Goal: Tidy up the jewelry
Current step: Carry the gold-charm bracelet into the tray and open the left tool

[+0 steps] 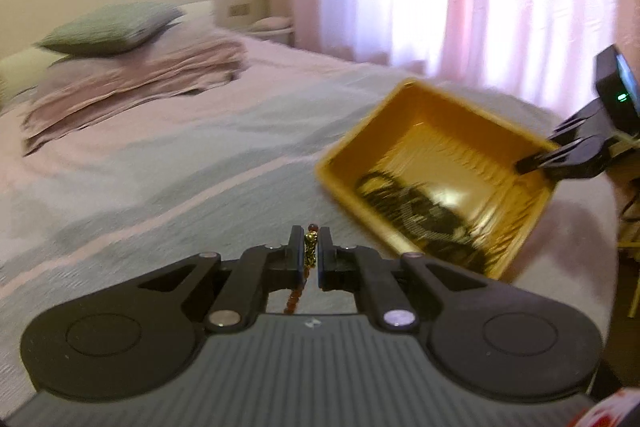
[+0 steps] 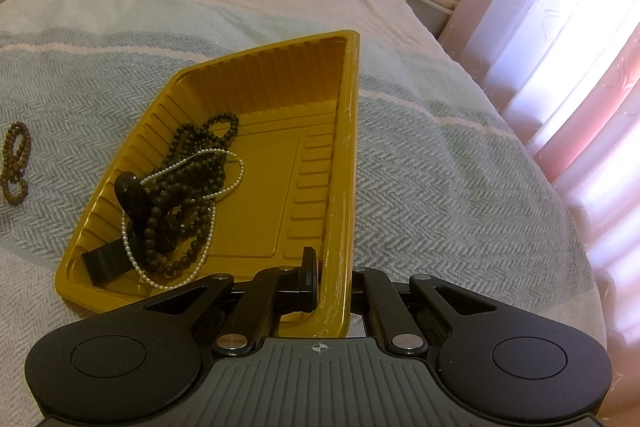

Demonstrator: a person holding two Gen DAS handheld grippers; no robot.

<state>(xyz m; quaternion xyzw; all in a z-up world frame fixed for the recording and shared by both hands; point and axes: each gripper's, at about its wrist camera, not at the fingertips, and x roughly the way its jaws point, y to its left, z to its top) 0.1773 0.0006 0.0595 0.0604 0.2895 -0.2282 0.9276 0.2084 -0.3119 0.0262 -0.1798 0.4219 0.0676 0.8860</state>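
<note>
While your left gripper (image 1: 310, 251) pinches a string of reddish-brown beads with a gold charm (image 1: 310, 254) between its nearly closed fingers, the strand hangs down above the bed. Your right gripper (image 2: 334, 275) has its fingers clamped on the near right rim of a shallow ribbed yellow plastic tray (image 2: 260, 83), which rests tilted on the grey-and-pink herringbone bedspread (image 2: 440, 167). Inside the tray's near left corner lie dark bead necklaces (image 2: 188, 179), a white pearl strand (image 2: 208, 227) and a black clip (image 2: 132, 203). A brown bead bracelet (image 2: 15, 163) lies on the bedspread, well left of the tray.
</note>
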